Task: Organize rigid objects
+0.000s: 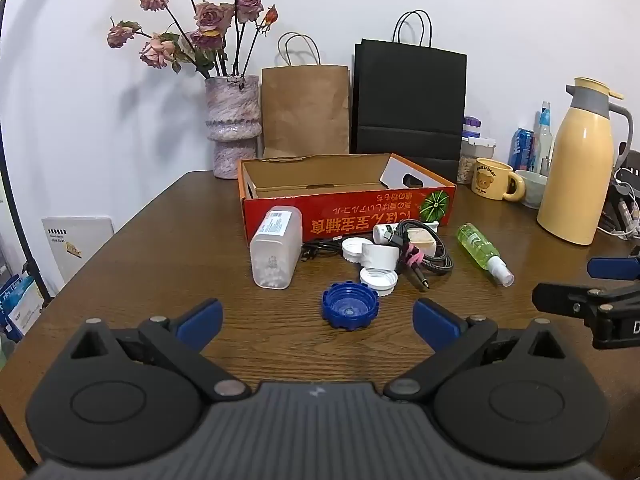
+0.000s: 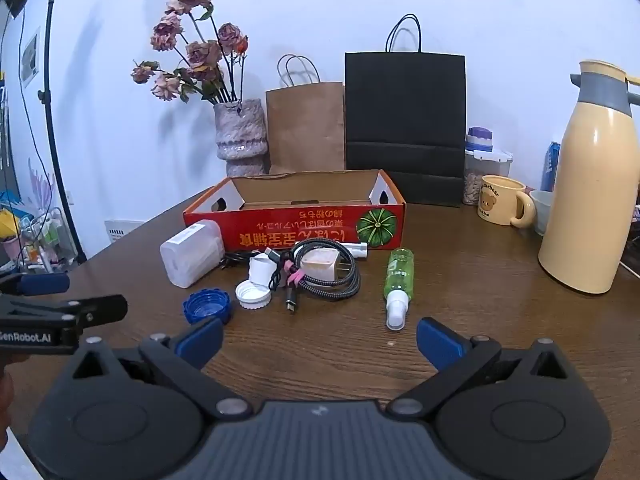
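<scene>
Left wrist view showed my left gripper (image 1: 318,320) spread wide and empty, the blue cap (image 1: 350,306) lying flat just ahead between its fingers; my right gripper (image 2: 320,338), equally wide, sat farther off.

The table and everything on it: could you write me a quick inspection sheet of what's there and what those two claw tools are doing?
Surface: brown wooden table, no spills seen.
Job's things: open red cardboard box, empty as far as visible; in front of it a frosted plastic container on its side, a blue cap, a white cap, a green spray bottle lying down.
Clutter: yellow jug, bear mug, vase of dried roses, brown bag, black bag.
Grippers: left gripper and right gripper both open, holding nothing, above the table.
Cables: coiled braided cable with white charger.
Surroundings: white wall, lamp stand at the side.
</scene>
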